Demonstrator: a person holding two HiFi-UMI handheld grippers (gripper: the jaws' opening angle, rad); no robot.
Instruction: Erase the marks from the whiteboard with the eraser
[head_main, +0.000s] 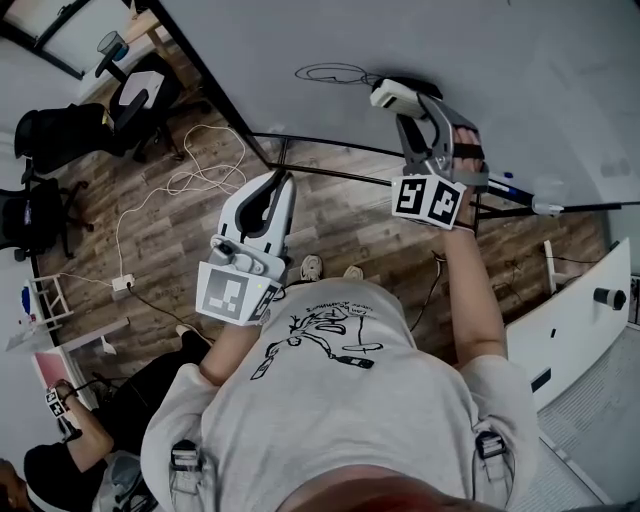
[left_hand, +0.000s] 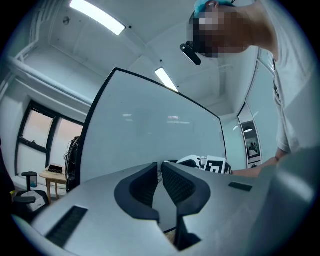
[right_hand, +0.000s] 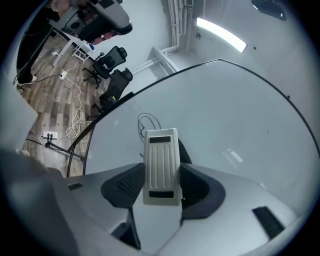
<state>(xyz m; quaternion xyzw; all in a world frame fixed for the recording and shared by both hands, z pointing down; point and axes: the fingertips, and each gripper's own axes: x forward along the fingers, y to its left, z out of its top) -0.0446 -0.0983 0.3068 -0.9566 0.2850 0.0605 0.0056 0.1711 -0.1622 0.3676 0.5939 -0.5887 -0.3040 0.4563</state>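
Note:
The whiteboard (head_main: 470, 60) fills the upper right of the head view, with a thin black scribble (head_main: 335, 73) near its lower left edge. My right gripper (head_main: 415, 105) is shut on a white ribbed eraser (head_main: 400, 96), held close to the board just right of the scribble. In the right gripper view the eraser (right_hand: 161, 165) sits between the jaws and the scribble (right_hand: 146, 121) shows just beyond its tip. My left gripper (head_main: 277, 185) hangs lower, off the board, jaws shut on nothing. The left gripper view faces the whiteboard (left_hand: 150, 135), where the left gripper (left_hand: 161, 172) holds nothing.
The board stands on a black frame (head_main: 330, 150) over a wooden floor. White cables (head_main: 190, 175) trail on the floor, and office chairs (head_main: 60, 130) stand at the left. A seated person (head_main: 70, 440) is at lower left. A white cabinet (head_main: 575, 310) is at right.

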